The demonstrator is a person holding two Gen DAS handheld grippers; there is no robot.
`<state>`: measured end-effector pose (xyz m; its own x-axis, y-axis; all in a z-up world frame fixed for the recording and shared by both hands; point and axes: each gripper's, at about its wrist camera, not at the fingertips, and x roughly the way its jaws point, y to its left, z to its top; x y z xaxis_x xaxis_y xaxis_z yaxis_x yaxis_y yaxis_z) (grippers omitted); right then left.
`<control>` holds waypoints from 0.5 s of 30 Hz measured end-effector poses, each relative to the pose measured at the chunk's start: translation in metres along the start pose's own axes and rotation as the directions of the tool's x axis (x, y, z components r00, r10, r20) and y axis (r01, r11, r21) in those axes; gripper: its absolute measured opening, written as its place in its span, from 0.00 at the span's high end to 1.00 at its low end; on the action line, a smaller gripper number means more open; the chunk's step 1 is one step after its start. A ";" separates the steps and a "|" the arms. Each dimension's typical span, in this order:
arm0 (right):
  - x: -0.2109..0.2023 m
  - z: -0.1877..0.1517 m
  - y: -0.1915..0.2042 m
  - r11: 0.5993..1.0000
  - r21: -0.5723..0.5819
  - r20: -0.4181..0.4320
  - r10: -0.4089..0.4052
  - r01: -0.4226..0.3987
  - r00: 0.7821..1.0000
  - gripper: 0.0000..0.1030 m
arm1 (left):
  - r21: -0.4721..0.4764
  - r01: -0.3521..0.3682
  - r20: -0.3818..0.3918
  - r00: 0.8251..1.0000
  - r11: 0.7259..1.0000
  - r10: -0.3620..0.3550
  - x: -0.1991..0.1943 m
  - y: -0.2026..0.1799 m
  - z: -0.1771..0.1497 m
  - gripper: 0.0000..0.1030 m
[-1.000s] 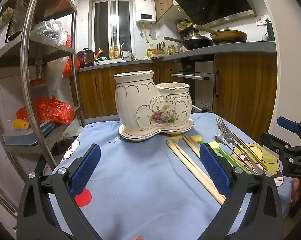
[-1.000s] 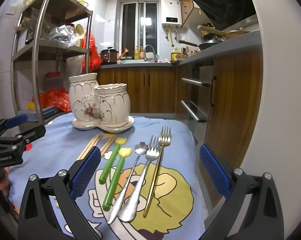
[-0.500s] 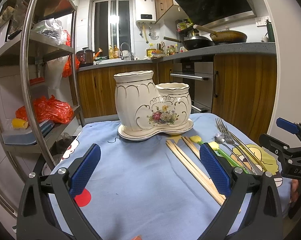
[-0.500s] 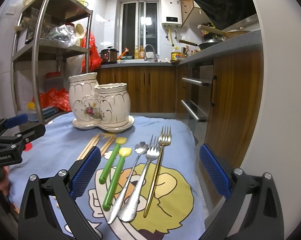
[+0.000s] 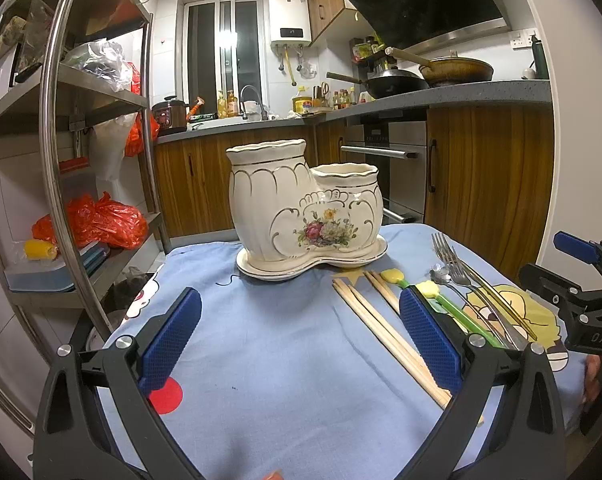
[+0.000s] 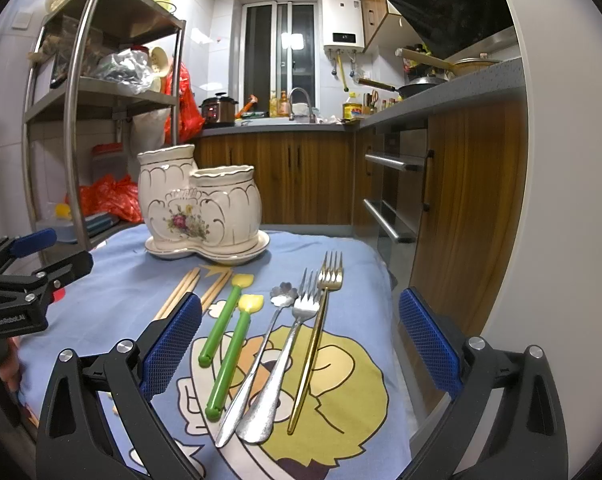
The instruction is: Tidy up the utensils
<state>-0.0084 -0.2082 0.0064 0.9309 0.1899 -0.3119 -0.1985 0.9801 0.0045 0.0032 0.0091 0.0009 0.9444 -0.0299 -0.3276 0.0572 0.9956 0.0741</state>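
A cream ceramic utensil holder [image 5: 307,216] [image 6: 199,210] with two cups and a flower print stands on a blue cloth-covered table [image 5: 269,340]. In front of it lie wooden chopsticks [image 5: 381,328] [image 6: 183,290], two green-handled utensils [image 6: 229,344] with yellow tips, a flower-ended silver spoon [image 6: 261,348], a silver fork [image 6: 285,356] and a gold fork [image 6: 317,332]. My left gripper [image 5: 299,334] hovers open above the cloth, left of the chopsticks. My right gripper [image 6: 299,334] is open above the row of cutlery. Neither holds anything.
A steel shelf rack [image 5: 57,152] with red bags stands at the table's left. Wooden cabinets and an oven [image 6: 393,200] run behind and to the right. The table's right edge [image 6: 389,292] drops off near the gold fork.
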 end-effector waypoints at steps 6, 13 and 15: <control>0.000 0.000 0.001 1.000 0.001 -0.001 0.001 -0.001 1.000 0.05 | 0.002 0.000 0.000 1.000 1.000 0.000 0.000 0.000 0.000 0.05; 0.000 0.000 0.000 1.000 0.001 -0.002 0.002 -0.002 1.000 0.05 | 0.004 0.006 -0.006 1.000 1.000 -0.006 0.002 0.001 -0.002 0.05; 0.001 0.000 0.000 1.000 0.002 -0.003 0.002 -0.002 1.000 0.05 | 0.001 0.010 -0.012 1.000 1.000 -0.010 0.003 0.002 -0.002 0.05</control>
<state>-0.0078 -0.2085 0.0062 0.9295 0.1922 -0.3147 -0.2001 0.9797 0.0073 0.0058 0.0112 -0.0019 0.9396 -0.0389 -0.3400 0.0671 0.9952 0.0715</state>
